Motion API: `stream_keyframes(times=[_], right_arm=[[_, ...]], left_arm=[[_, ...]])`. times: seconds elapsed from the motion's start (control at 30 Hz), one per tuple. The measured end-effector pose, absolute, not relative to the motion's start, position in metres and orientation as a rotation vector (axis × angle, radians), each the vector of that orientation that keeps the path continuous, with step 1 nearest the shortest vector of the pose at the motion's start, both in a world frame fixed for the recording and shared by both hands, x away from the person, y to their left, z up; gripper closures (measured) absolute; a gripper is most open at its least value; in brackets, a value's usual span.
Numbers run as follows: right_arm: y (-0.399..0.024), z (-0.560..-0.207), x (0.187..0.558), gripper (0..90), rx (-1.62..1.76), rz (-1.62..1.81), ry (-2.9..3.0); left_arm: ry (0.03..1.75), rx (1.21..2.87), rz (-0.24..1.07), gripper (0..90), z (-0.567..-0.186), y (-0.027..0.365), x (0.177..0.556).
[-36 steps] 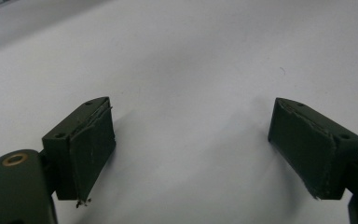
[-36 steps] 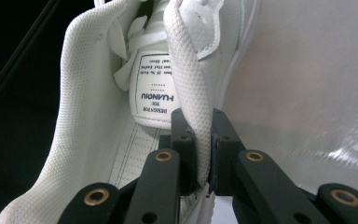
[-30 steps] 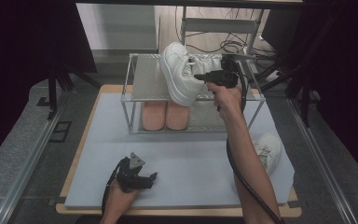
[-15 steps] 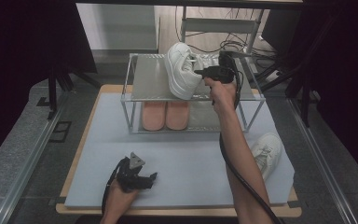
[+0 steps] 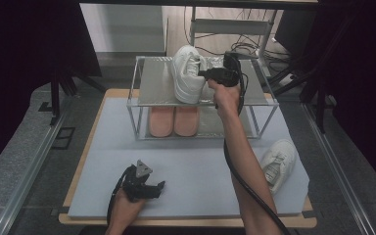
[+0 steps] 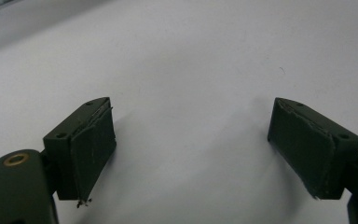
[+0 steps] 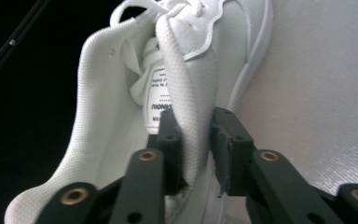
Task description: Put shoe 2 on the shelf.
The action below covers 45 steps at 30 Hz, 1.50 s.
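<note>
White sneaker on the top shelf, right gripper at its collar

The counter [image 5: 186,171] carried a metal shoe rack [image 5: 142,100], and the high view showed a white sneaker [image 5: 186,78] standing on the rack's top shelf, a pink pair [image 5: 174,121] on the lower shelf, and a second white sneaker [image 5: 277,164] lying on the counter near the right edge. The right gripper [image 5: 206,74] reached to the sneaker on top. The right gripper view showed what the high view did not: the side wall of the sneaker's collar stood between the two fingers [image 7: 227,140], which had just been opening, with a small gap at one pad. The left gripper [image 5: 157,187] rested low on the counter; the left gripper view showed its fingers [image 6: 91,144] wide apart and holding nothing.
</note>
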State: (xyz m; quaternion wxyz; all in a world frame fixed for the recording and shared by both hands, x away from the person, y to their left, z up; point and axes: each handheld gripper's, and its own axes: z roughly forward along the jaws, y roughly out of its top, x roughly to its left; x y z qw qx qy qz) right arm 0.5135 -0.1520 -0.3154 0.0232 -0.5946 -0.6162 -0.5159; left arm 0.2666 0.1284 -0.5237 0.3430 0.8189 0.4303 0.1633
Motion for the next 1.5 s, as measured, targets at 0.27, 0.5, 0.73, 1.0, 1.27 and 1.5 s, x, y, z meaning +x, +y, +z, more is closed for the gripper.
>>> stream_keyframes(times=[0.27,0.5,0.73,1.0,1.27,1.5], right_arm=[[-0.142,-0.311,0.511,58.8,-1.754,-1.644,-2.014],[-0.151,-0.311,0.506,49.9,-1.693,-1.691,-2.066],[-0.162,-0.307,0.493,44.5,-1.614,-1.766,-2.161],[-0.175,-0.302,0.475,36.1,-1.599,-1.823,-2.316],[-0.185,-0.304,0.452,25.8,-1.514,-1.827,-2.462],[-0.18,-0.306,0.431,14.2,-1.368,-1.748,-2.646]], left_arm=[[1.118,2.128,0.425,15.1,-0.524,0.128,0.267],[1.117,2.127,0.426,15.2,-0.524,0.128,0.267],[1.117,2.127,0.428,15.2,-0.524,0.128,0.266],[1.116,2.129,0.429,15.3,-0.524,0.128,0.266],[1.118,2.125,0.429,15.3,-0.524,0.128,0.266],[1.118,2.128,0.427,15.3,-0.524,0.128,0.266]])
